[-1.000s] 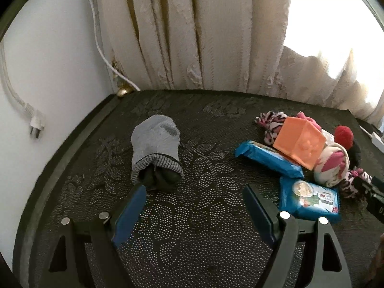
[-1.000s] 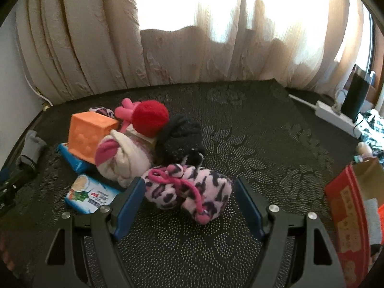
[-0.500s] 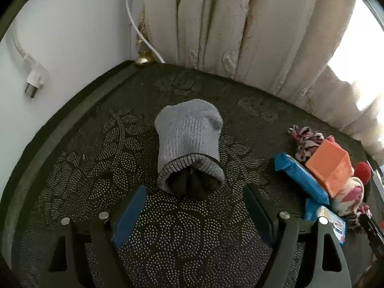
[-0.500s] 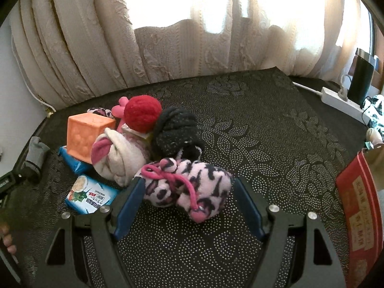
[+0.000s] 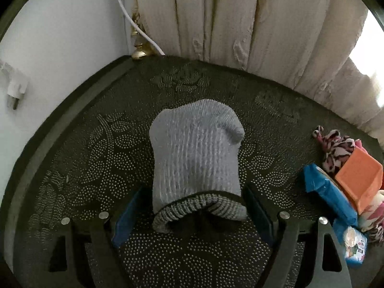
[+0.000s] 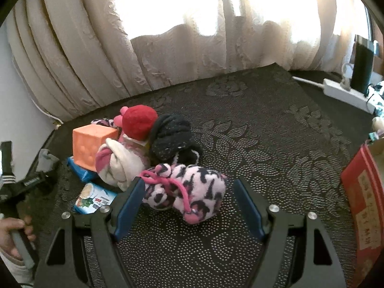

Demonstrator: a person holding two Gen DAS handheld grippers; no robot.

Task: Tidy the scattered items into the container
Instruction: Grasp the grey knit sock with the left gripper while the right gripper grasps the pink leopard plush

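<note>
A grey knitted sock lies on the dark patterned tabletop. Its striped cuff sits between the fingers of my left gripper. The jaws are closing around it, with a slim gap still showing at the left pad. My right gripper stands open around a pink-and-black spotted plush, whose left end is at the left pad. Behind the plush are an orange cube, a red pompom, a black knit item, a white-and-pink roll and blue wipe packs. A red cardboard box stands at the right.
Cream curtains hang behind the table, and a white wall with a cable and plug is on the left. A power strip and a black tumbler sit at the far right. A hand holds the left tool.
My left gripper moved forward and down over the grey sock, which now sits between narrower jaws. The right gripper stayed around the spotted plush, rolling slightly.
</note>
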